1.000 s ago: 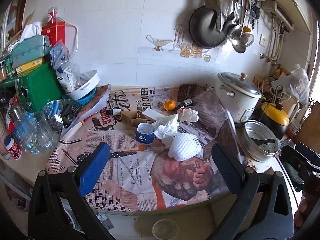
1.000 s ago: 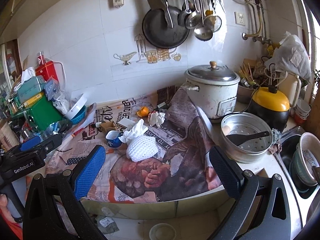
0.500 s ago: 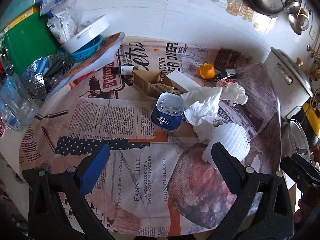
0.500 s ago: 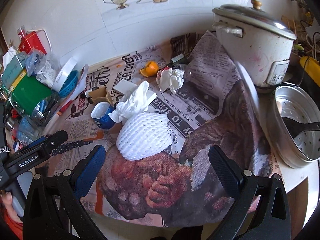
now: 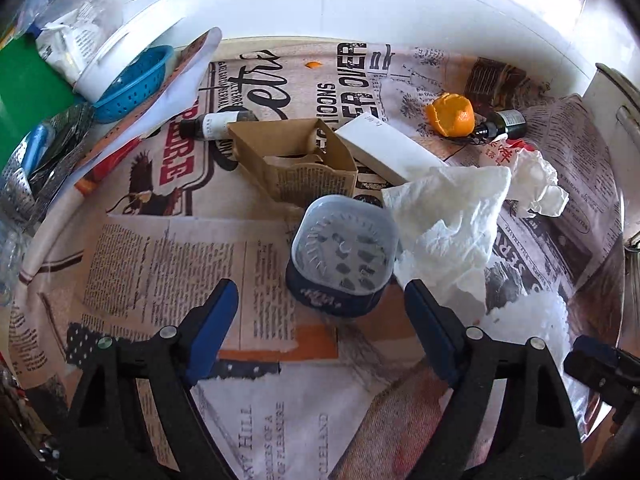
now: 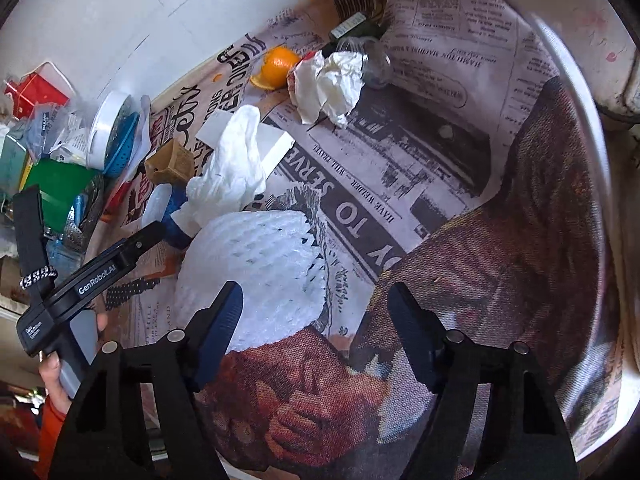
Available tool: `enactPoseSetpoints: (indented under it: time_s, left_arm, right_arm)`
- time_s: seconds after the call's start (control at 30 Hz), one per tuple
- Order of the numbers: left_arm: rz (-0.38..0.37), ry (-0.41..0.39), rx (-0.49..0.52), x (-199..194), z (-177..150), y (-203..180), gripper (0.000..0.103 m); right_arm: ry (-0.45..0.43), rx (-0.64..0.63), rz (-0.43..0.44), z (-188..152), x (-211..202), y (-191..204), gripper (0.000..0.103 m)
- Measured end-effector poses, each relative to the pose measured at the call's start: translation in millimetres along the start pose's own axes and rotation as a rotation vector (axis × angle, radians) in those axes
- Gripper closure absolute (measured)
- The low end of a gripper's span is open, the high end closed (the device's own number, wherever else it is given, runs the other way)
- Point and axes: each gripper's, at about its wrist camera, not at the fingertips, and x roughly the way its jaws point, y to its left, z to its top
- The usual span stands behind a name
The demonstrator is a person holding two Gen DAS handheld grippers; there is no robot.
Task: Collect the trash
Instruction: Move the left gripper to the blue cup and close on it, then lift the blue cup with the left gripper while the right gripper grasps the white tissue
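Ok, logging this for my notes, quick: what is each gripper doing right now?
Left gripper: open, jaws just been closing, lined up on the blue cup.
Right gripper: open, closing too, at the foam net.

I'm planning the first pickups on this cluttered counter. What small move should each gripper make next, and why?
Probably ease each a little further down and forward. The left gripper, whose jaws have just been closing, stands short of the upturned blue cup with nothing between them. The right gripper, also just narrowing, has one pad at the white foam net, still ungripped.
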Motion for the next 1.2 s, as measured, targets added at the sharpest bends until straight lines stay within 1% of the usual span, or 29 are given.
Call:
enactPoseSetpoints:
  time_s: [0.03, 0.1, 0.13, 0.2, 0.23, 0.27, 0.33, 0.37, 0.4, 0.43, 0.47, 0.5, 0.57, 0.8, 0.97, 1.1, 1.2]
  left_arm:
    - [0.003, 0.0, 0.007, 3.8, 2.1, -1.3, 0.019]
    - [0.011, -0.001, 0.018, 10.3, 5.6, -4.1, 0.025]
    - [0.011, 0.0, 0.019, 13.9, 7.8, -4.3, 0.027]
    - [-0.006, 0.004, 0.013, 19.4, 10.9, -5.1, 0.038]
    - [-0.015, 0.006, 0.01, 21.0, 11.4, -5.1, 0.041]
    - [-0.016, 0.005, 0.011, 20.2, 10.2, -4.3, 0.043]
    - [-0.01, -0.007, 0.013, 19.3, 8.6, -5.2, 0.043]
    - [-0.01, -0.01, 0.016, 18.0, 6.2, -5.5, 0.043]
    - [-0.007, -0.013, 0.017, 16.4, 4.1, -5.0, 0.043]
    - [-0.007, -0.016, 0.018, 14.9, 2.4, -4.6, 0.043]
    - [-0.006, -0.018, 0.02, 12.3, -0.4, -3.9, 0.043]
    - [-0.004, -0.02, 0.02, 10.1, -2.5, -2.9, 0.043]
    - [-0.005, -0.024, 0.019, 3.9, -7.3, -0.7, 0.044]
    - [-0.014, -0.031, 0.028, -24.6, -25.7, 9.8, 0.045]
    - [-0.024, -0.059, 0.055, -51.4, -39.8, 21.3, 0.045]
    - [-0.052, -0.084, 0.078, -74.4, -50.2, 31.8, 0.045]
    - [-0.064, -0.081, 0.096, -84.7, -60.1, 39.6, 0.046]
  right_arm:
    - [0.013, -0.005, 0.011, -0.1, 4.0, 0.9, 0.034]
    - [0.036, -0.015, 0.028, -0.7, 11.6, 2.6, 0.036]
    - [0.05, -0.018, 0.037, -1.2, 15.2, 3.8, 0.04]
    - [0.072, -0.016, 0.061, -0.4, 21.1, 3.1, 0.047]
    - [0.082, -0.013, 0.073, 0.9, 24.0, 2.6, 0.051]
    - [0.087, -0.01, 0.087, 1.0, 25.0, 2.3, 0.054]
    - [0.093, -0.021, 0.105, 0.8, 25.6, 3.4, 0.066]
    - [0.095, -0.035, 0.107, 0.3, 24.9, 5.3, 0.07]
    - [0.092, -0.05, 0.1, -0.2, 24.3, 7.2, 0.075]
    - [0.086, -0.074, 0.09, -1.0, 22.6, 10.5, 0.082]
    - [0.08, -0.093, 0.078, -2.0, 22.3, 14.7, 0.086]
    - [0.073, -0.109, 0.061, -2.6, 21.4, 17.6, 0.094]
    - [0.066, -0.128, 0.019, -3.8, 21.2, 21.0, 0.096]
    - [-0.002, -0.102, -0.039, -9.3, 1.6, 26.1, 0.099]
    - [-0.077, -0.075, -0.077, -17.9, -24.4, 30.6, 0.099]
    - [-0.144, -0.055, -0.112, -30.1, -47.1, 34.7, 0.099]
    - [-0.178, -0.044, -0.152, -40.1, -55.4, 40.9, 0.099]
